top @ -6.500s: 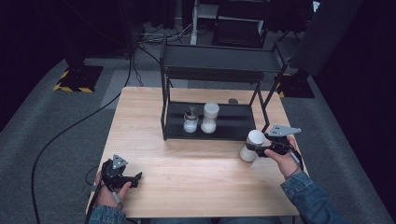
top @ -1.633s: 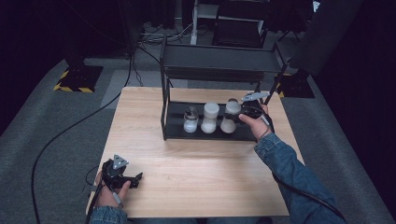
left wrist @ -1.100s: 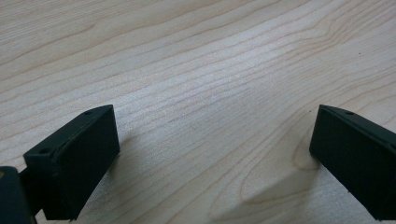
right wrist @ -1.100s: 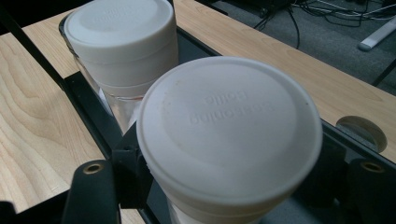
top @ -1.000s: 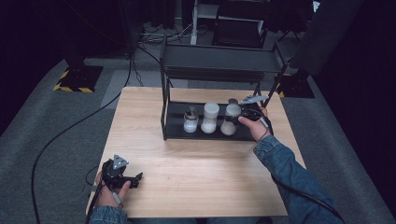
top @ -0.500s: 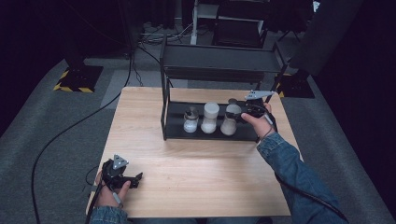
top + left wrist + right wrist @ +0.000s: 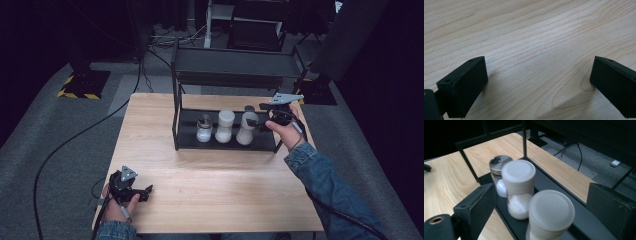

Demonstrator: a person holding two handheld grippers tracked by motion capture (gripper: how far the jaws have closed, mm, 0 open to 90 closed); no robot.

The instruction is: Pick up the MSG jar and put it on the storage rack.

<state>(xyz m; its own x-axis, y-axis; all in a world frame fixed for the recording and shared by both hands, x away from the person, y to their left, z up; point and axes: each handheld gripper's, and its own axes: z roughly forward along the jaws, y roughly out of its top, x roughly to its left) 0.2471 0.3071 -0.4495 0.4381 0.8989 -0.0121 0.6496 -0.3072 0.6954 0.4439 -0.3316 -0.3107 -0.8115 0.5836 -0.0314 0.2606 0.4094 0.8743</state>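
Right gripper [image 7: 256, 114]: jaws just opened wide, nothing gripped, beside white jar [image 7: 247, 128], the rightmost on rack shelf [image 7: 265, 143]. Left gripper [image 7: 536, 85]: jaws wide, empty, well clear of rack.

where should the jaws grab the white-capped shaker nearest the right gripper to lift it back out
Grip the white-capped shaker around its wide round cap, coming from the open front of the rack. It stands upright on the bottom shelf, close beside the middle shaker, with the upper shelf overhead, so a straight-down approach looks blocked. The right gripper has just been opening, nothing between its jaws.
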